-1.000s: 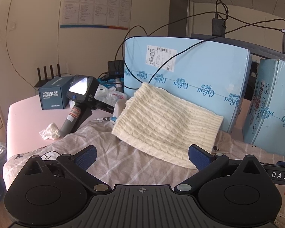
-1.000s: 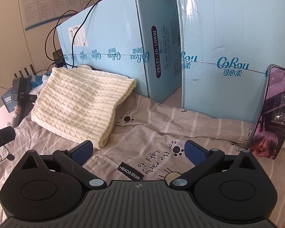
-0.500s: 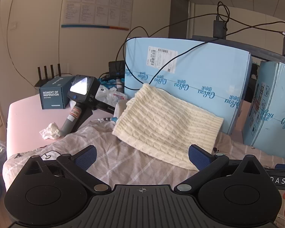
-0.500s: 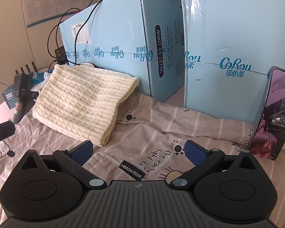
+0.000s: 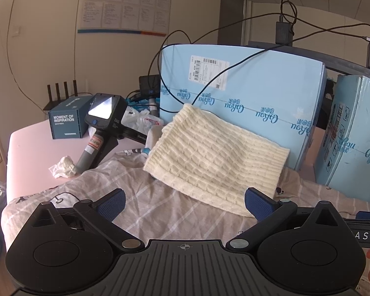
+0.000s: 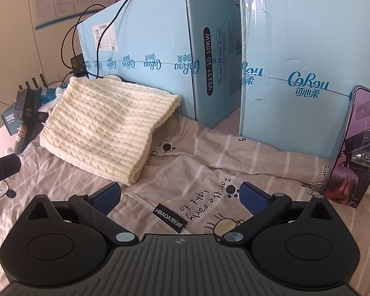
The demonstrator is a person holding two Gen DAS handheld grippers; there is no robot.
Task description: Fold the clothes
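Note:
A cream knitted garment [image 5: 214, 157] lies folded on the patterned bedsheet [image 5: 145, 199], its far edge leaning against a blue box; it also shows in the right wrist view [image 6: 106, 130]. My left gripper [image 5: 185, 201] is open and empty, held above the sheet just in front of the garment. My right gripper [image 6: 180, 196] is open and empty, held above the sheet [image 6: 234, 162] to the right of the garment's near corner.
Two large blue cardboard boxes [image 5: 246, 98] [image 6: 296, 61] stand behind the sheet. A phone [image 6: 357, 148] leans on the right box. A spare handheld gripper [image 5: 98, 128], a dark blue box [image 5: 66, 118], a crumpled tissue [image 5: 64, 167] and cables lie at the left.
Both grippers have drifted slightly, so the views shift a little. The garment has not moved and both grippers stay open.

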